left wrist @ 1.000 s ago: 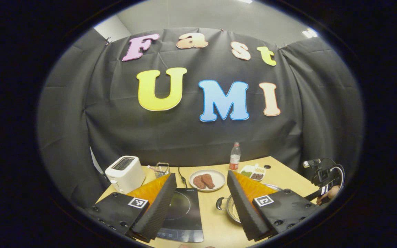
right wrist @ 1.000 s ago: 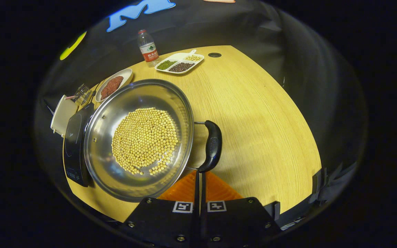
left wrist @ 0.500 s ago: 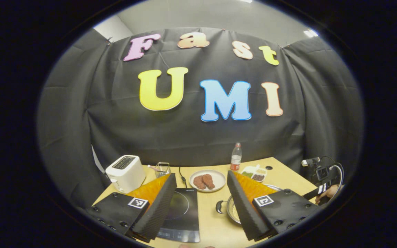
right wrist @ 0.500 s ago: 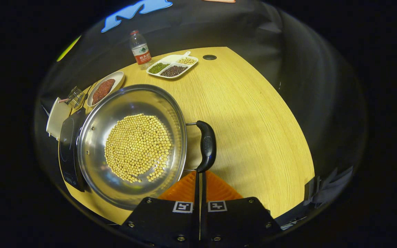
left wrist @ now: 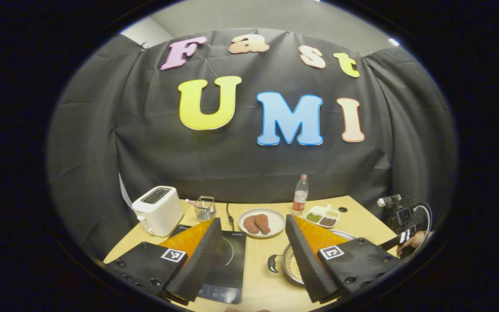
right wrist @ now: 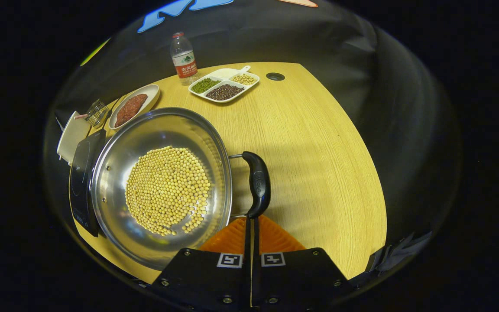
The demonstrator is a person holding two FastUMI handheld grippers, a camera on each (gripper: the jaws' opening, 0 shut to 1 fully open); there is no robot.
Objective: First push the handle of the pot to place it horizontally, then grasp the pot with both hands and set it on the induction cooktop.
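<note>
Fingers (right wrist: 251,225) pressed together at the pot's (right wrist: 115,173) black handle (right wrist: 258,184) — steel, bean-filled.

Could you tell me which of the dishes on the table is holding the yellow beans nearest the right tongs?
The steel pot, directly beside the right tongs. The meat plate and the divided tray sit farther back.

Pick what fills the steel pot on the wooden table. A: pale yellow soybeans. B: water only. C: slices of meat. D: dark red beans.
A: in the right gripper view the round steel pot holds a flat layer of pale yellow soybeans across its bottom.
</note>
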